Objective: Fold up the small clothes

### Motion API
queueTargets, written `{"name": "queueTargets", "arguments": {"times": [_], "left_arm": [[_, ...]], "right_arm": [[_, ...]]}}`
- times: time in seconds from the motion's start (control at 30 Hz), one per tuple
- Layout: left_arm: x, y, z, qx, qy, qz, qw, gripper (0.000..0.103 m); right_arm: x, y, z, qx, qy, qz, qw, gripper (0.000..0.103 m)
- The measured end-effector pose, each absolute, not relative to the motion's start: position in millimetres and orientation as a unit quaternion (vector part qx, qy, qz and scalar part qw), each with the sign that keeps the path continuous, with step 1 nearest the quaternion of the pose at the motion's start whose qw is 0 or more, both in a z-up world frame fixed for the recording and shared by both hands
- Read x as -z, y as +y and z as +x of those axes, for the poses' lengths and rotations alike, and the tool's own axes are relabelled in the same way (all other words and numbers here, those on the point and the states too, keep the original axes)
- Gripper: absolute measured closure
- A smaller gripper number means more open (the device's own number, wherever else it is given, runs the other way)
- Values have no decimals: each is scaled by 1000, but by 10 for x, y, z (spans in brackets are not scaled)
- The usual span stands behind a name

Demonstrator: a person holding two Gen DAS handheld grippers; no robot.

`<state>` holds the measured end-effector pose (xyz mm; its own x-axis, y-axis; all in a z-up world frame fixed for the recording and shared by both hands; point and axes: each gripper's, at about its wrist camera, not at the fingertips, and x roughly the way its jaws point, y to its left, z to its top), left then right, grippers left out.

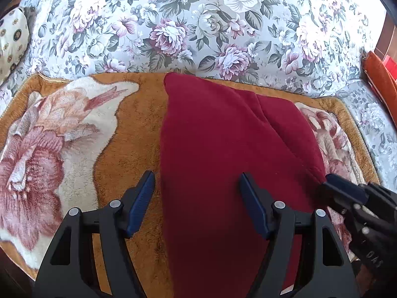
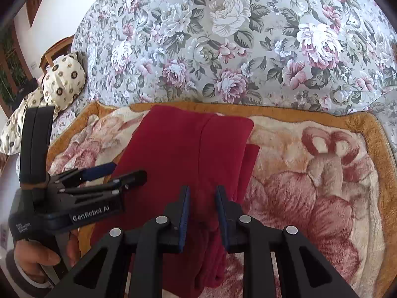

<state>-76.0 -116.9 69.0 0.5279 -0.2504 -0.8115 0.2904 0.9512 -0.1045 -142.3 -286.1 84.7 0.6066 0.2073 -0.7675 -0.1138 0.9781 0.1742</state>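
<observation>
At the bottom centre of the right wrist view, the right gripper point(image 2: 201, 193) is nearly closed, pinching a bunched edge of the red garment point(image 2: 178, 149). The left gripper point(image 1: 197, 181) stands wide open with nothing between its fingers, straddling the cloth's left edge. The garment lies mid-frame on the plush blanket point(image 2: 310, 173), already narrowed lengthwise; judging by that, a crosswise fold remains.
</observation>
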Motion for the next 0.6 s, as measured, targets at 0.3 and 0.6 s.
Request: {"name": "queueTargets", "arguments": {"times": [0.3, 0.6], "left_arm": [[-988, -1089, -1154, 121, 411, 58, 902, 33], [-1431, -948, -1653, 109, 357, 46, 927, 33]], "right_arm": [[-1132, -2853, -1658, -71, 400, 61, 912, 81], [-1519, -2787, -2140, -24, 346, 55, 936, 68]]}}
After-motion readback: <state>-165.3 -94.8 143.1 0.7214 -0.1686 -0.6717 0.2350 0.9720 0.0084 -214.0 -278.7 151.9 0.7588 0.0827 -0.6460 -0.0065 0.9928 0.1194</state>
